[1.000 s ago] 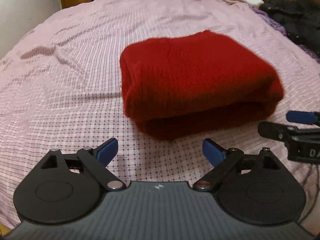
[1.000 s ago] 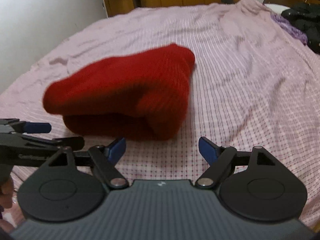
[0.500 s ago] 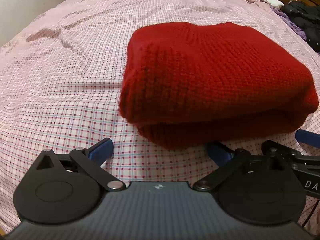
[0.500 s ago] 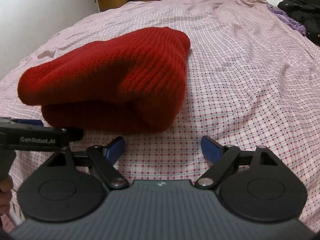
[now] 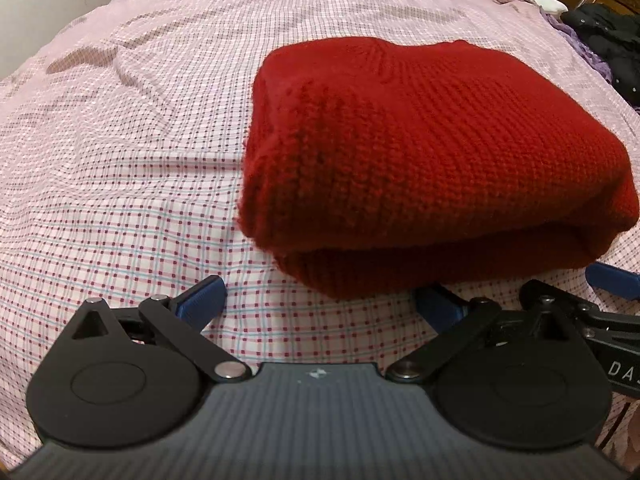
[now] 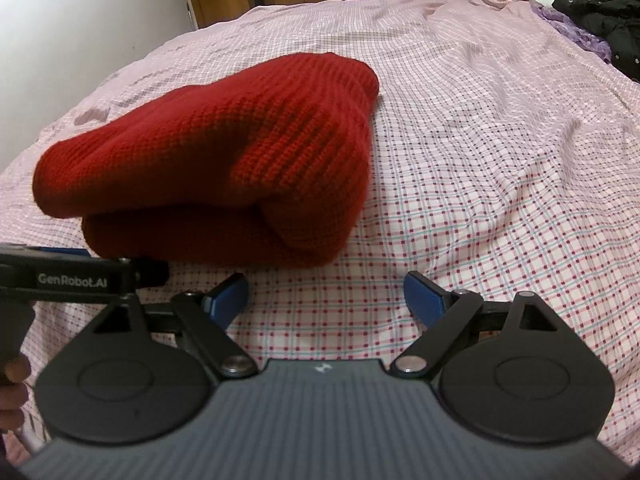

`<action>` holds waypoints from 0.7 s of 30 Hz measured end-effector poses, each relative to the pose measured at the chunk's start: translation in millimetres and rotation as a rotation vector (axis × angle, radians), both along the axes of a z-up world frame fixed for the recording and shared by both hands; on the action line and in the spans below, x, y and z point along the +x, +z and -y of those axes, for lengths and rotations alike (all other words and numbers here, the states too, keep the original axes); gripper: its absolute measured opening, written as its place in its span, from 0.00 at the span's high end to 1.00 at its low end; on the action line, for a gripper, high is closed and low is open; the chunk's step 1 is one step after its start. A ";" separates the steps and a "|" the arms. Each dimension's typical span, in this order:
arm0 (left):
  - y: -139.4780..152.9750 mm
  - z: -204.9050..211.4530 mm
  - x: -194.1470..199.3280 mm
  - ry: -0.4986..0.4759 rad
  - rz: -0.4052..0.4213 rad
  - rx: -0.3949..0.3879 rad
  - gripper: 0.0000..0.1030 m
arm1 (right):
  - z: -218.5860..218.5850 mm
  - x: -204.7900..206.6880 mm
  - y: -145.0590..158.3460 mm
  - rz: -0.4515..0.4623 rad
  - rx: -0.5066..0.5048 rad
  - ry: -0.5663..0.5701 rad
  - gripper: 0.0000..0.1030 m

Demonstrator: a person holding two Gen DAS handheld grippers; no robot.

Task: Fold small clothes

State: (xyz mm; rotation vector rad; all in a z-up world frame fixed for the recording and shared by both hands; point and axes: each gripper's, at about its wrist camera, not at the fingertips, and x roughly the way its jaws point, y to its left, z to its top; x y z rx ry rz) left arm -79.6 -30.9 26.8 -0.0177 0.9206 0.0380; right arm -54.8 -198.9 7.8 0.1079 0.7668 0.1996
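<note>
Item: red knit sweater (image 5: 432, 168), folded into a thick rectangular bundle, two stacked layers showing at its near edge. Location: on the pink checked bedsheet (image 5: 120, 184), centre-right in the left wrist view, centre-left in the right wrist view.

Left gripper (image 5: 316, 302): fingers spread wide, nothing between them. Its right blue fingertip sits at the bundle's near lower edge; contact cannot be told.

Right gripper (image 6: 326, 298): fingers spread, holding nothing, just near of the bundle's near right corner, apart from it.

Change: over the last second both grippers have closed in on the bundle, which now fills far more of each view; the fold itself has not altered. Judgement: folding looks essentially complete, and the approach suggests a final press, tidy or lift rather than another fold.

Edges: left side of the bundle shows a fuzzy selvedge; right side a rounded fold; the near edge overhangs the lower layer slightly.

Open room: wide bare sheet to the left, far side and right of the bundle. Dark clothing (image 6: 600, 8) lies far right, well apart. The two grippers crowd each other at the near edge; that is the tight spot.
</note>
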 end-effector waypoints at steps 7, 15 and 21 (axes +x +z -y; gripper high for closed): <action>-0.5 3.4 -1.0 -0.001 0.004 0.004 0.00 | 0.3 -0.1 -0.3 0.001 0.000 0.001 0.12; -1.4 6.1 -2.8 -0.003 0.007 0.010 0.00 | -0.5 0.7 -1.2 0.001 0.001 0.002 0.11; -0.6 5.9 -3.0 -0.002 0.007 0.009 0.00 | -0.5 0.8 -1.2 0.001 0.002 0.002 0.11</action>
